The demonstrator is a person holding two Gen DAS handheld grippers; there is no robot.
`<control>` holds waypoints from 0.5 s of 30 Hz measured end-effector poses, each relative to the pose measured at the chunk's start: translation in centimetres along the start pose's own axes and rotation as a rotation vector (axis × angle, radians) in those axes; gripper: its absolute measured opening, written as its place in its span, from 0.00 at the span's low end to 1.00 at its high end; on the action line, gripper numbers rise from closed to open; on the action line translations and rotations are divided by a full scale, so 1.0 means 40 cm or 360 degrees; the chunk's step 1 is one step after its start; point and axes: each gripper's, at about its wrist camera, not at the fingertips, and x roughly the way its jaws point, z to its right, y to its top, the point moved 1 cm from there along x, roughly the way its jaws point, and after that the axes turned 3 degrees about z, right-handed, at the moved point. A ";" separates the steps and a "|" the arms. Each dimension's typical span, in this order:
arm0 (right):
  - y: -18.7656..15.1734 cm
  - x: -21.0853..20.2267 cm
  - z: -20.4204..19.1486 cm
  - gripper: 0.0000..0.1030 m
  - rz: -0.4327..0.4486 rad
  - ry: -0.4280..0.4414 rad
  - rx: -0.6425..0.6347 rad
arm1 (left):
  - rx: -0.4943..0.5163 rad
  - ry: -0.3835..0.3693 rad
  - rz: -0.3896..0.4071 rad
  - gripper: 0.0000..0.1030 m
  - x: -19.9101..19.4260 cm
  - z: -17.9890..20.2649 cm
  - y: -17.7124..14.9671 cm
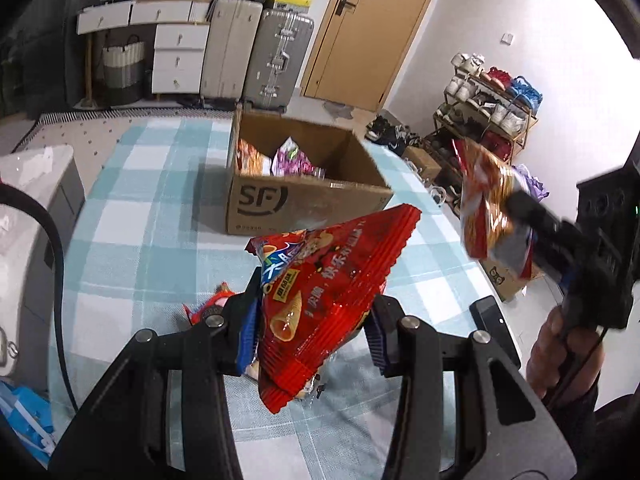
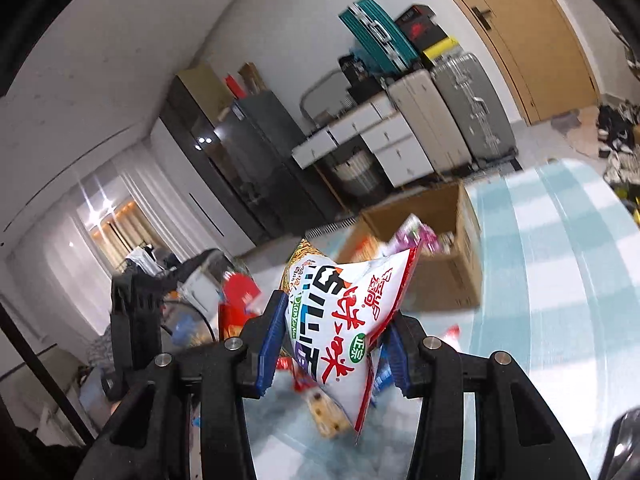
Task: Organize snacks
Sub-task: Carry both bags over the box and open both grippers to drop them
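My left gripper [image 1: 314, 320] is shut on a red snack bag [image 1: 328, 292] with cone pictures, held above the checked tablecloth [image 1: 132, 240]. My right gripper [image 2: 334, 344] is shut on a white snack bag [image 2: 344, 328] with red lettering; from the left wrist view that gripper [image 1: 520, 208] holds its bag [image 1: 486, 204] in the air at the right. An open SF cardboard box [image 1: 296, 200] stands on the table ahead with several snack packs [image 1: 294, 158] inside; it also shows in the right wrist view [image 2: 444, 272].
More loose snacks [image 1: 212, 304] lie on the cloth under the left gripper, and some [image 2: 324, 412] under the right one. Suitcases [image 1: 276, 56], white drawers [image 1: 176, 56] and a door [image 1: 376, 28] stand behind the table. A shoe rack [image 1: 484, 116] is at the right.
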 end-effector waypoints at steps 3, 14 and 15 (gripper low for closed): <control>0.059 -0.007 -0.030 0.44 0.0011 0.0021 -0.0025 | 0.0003 -0.0003 0.0017 0.40 -0.030 0.010 0.023; 0.233 -0.004 -0.146 0.44 0.0029 0.0082 -0.0182 | 0.0042 0.0007 0.0088 0.40 -0.095 0.044 0.176; 0.246 0.000 -0.153 0.44 0.0029 0.0082 -0.0190 | 0.0042 0.0016 0.0096 0.40 -0.097 0.046 0.195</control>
